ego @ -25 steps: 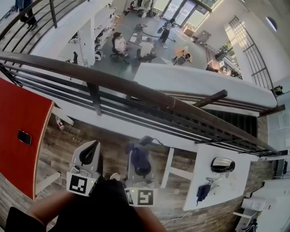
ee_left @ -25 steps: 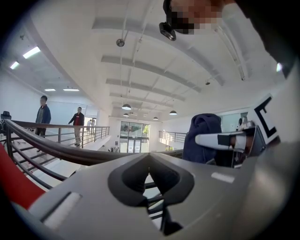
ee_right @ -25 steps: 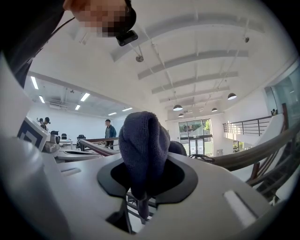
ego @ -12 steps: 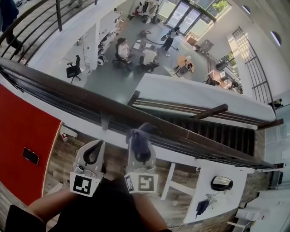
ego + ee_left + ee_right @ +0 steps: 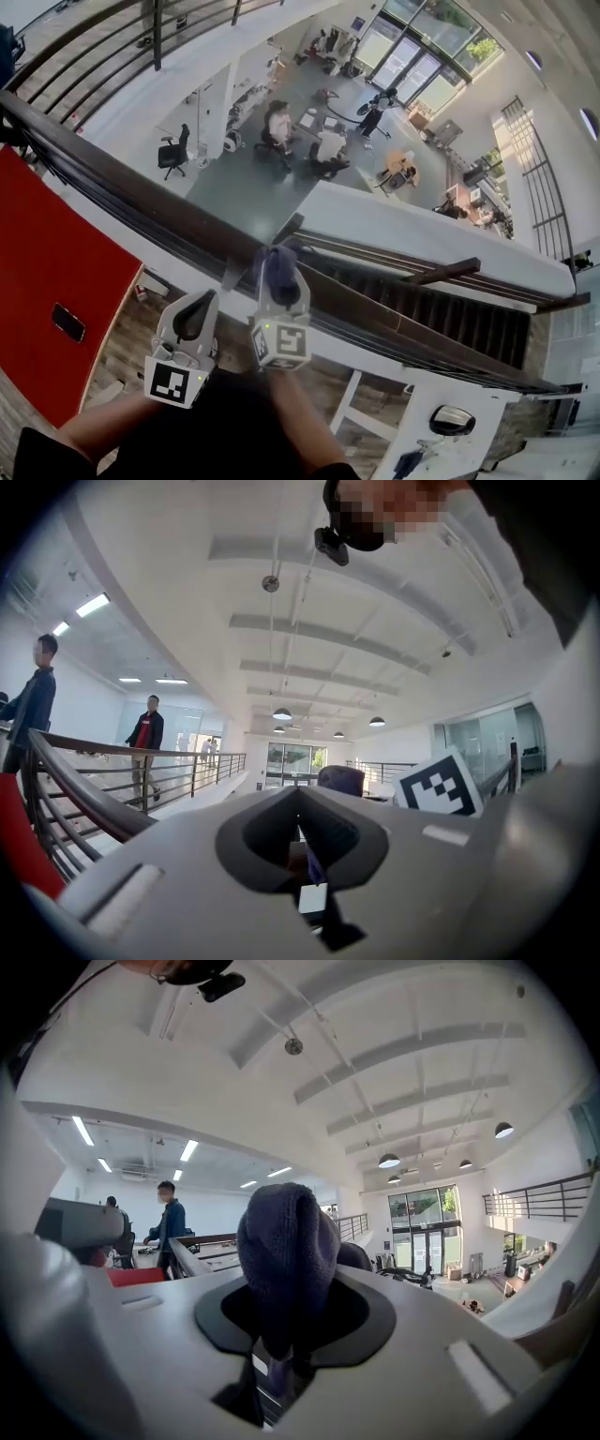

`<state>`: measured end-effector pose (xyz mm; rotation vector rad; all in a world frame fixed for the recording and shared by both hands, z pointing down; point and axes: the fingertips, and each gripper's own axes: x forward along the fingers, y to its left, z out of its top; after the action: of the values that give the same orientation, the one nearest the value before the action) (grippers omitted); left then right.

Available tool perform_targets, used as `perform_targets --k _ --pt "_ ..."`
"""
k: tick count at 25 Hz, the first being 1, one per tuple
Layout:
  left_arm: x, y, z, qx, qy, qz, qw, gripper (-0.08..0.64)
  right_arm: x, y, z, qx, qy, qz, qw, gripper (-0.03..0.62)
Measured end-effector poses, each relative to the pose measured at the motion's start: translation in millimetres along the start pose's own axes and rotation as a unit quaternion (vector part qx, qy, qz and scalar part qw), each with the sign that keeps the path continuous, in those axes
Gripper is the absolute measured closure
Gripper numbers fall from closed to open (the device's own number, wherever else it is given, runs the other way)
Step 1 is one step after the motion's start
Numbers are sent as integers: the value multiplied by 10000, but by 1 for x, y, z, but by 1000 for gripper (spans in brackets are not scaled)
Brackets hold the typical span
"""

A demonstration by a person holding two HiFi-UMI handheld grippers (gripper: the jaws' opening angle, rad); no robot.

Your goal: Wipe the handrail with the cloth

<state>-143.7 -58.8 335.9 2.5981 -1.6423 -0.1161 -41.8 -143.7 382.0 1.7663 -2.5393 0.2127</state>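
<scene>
R gripper (image 5: pixel 279 286) clamps dark cloth (image 5: pixel 277 262) at the handrail (image 5: pixel 141 202); contact unclear. L gripper (image 5: pixel 200 300) jaws together, empty. Prob. wipe barely begun, most of the rail left.

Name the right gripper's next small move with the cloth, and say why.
Probably lower the dark blue cloth onto the dark brown handrail and slide along it: the right gripper is shut on the cloth, right at the rail, though contact is unclear.
</scene>
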Motion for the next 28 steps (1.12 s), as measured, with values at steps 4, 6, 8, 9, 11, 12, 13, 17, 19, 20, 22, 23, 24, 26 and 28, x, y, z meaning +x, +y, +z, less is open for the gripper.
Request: perform_targets --k 4,6,8,9,11,12,13,17,19,20,22,23,24,26,28 --pt "1 9 -1 21 35 22 10000 560 19 -7 -23 25 326 -208 9992 484" --pt "1 13 -5 23 98 16 9999 560 24 -6 -35 -51 491 -256 9985 485" --pt "0 17 -9 3 154 30 9999 560 28 -1 -44 -169 626 -251 9976 485" --pt "0 19 -12 -7 180 32 9998 560 30 2 -48 -195 693 -244 9971 485" --pt "1 20 -14 -18 208 3 9998 560 32 3 -55 -226 770 -262 9964 485" --pt "2 20 -14 -22 216 -25 9998 560 32 3 -57 -251 776 -280 9963 485" --pt "3 19 -14 -28 229 -54 9997 560 32 2 -58 -271 784 -295 9961 485" --pt "7 18 -18 -56 301 -149 9994 560 31 -1 -60 -330 802 -382 9955 485" --pt "7 18 -21 -73 325 -192 9993 560 28 -2 -62 -310 882 -436 9947 485" --pt "7 17 -22 -89 334 -207 9992 560 26 -3 -63 -283 906 -454 9944 485" --pt "7 16 -23 -110 340 -229 9991 560 23 -6 -63 -242 917 -496 9943 485" --pt "8 16 -23 -113 342 -239 9991 560 21 -9 -63 -217 917 -520 9942 485" --pt "9 15 -22 -114 347 -246 9990 560 19 -11 -63 -187 916 -545 9941 485" --pt "9 12 -23 -91 389 -261 9989 560 16 -16 -62 -133 920 -597 9939 485" --pt "10 7 -23 -91 420 -293 9986 560 13 -22 -60 -108 926 -639 9936 485"
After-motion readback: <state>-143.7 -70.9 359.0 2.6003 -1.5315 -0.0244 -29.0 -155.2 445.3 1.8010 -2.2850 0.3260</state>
